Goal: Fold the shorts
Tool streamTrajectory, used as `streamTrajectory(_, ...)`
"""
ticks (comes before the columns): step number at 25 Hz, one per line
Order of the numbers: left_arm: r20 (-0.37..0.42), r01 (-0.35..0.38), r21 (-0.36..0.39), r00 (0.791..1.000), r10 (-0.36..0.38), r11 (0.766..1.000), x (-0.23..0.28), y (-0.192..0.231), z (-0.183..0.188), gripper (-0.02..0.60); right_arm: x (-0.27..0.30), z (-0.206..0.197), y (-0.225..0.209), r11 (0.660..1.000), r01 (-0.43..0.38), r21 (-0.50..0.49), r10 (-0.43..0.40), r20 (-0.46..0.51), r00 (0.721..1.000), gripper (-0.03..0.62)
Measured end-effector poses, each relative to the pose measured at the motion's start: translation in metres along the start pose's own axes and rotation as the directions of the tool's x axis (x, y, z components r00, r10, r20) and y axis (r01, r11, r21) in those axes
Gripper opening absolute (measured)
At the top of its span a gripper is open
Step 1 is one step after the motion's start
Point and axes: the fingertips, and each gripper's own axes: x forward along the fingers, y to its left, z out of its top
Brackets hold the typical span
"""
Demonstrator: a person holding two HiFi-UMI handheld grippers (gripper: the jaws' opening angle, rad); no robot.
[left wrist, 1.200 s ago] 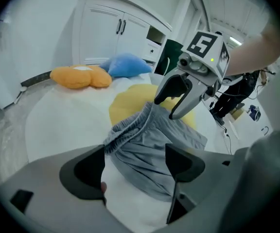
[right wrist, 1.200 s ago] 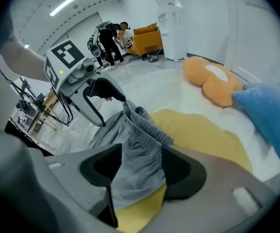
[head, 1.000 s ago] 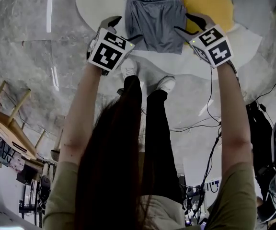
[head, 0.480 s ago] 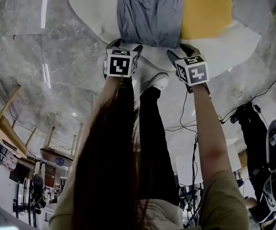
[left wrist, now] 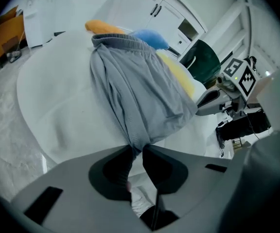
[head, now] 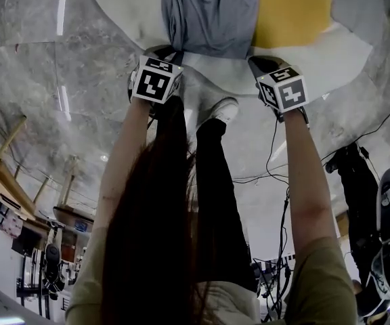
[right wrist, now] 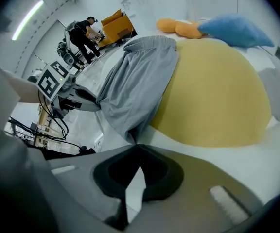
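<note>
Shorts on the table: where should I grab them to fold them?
I'd pinch the two hem corners, coming in from the near edge of the table. The shorts lie flat with the waistband at the far end and the hem nearest that edge, so those corners are free to lift and carry over to the waistband.

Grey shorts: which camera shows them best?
The left gripper view: the grey shorts fill its middle, whole from waistband to hem. The right gripper view shows them slanting away from the side, and the head view cuts off their far end at the picture's top edge.
</note>
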Motion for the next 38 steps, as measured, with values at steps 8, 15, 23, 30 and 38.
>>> streamTrajectory(8, 0.025, 0.018, -0.05, 1.0, -0.016, 0.999, -0.011, 0.007, -0.001, 0.058, 0.003, 0.018, 0.028, 0.998, -0.063, 0.025, 0.061, 0.066, 0.996, 0.175)
streamTrajectory(15, 0.075, 0.017, -0.011, 0.997, -0.016, 1.0, -0.026, 0.01, -0.001, 0.038, 0.017, 0.02, 0.017, 0.995, 0.081, 0.054, -0.082, 0.019, 0.996, 0.039)
streamTrajectory(23, 0.054, -0.038, -0.124, 0.998, 0.045, 0.992, -0.034, 0.043, -0.024, 0.015, 0.003, 0.001, -0.001, 0.993, 0.104, 0.061, -0.103, -0.007, 0.995, 0.003)
streamTrajectory(30, 0.059, -0.156, -0.207, 0.983, 0.172, 0.966, -0.048, 0.064, -0.03, 0.011, 0.001, 0.004, 0.0, 0.989, 0.118, 0.086, -0.116, -0.022, 0.993, 0.035)
streamTrajectory(38, 0.083, -0.122, -0.051, 0.989, 0.126, 0.991, -0.017, 0.032, 0.051, 0.232, -0.005, 0.042, -0.008, 0.973, 0.162, 0.165, -0.173, 0.051, 0.984, 0.195)
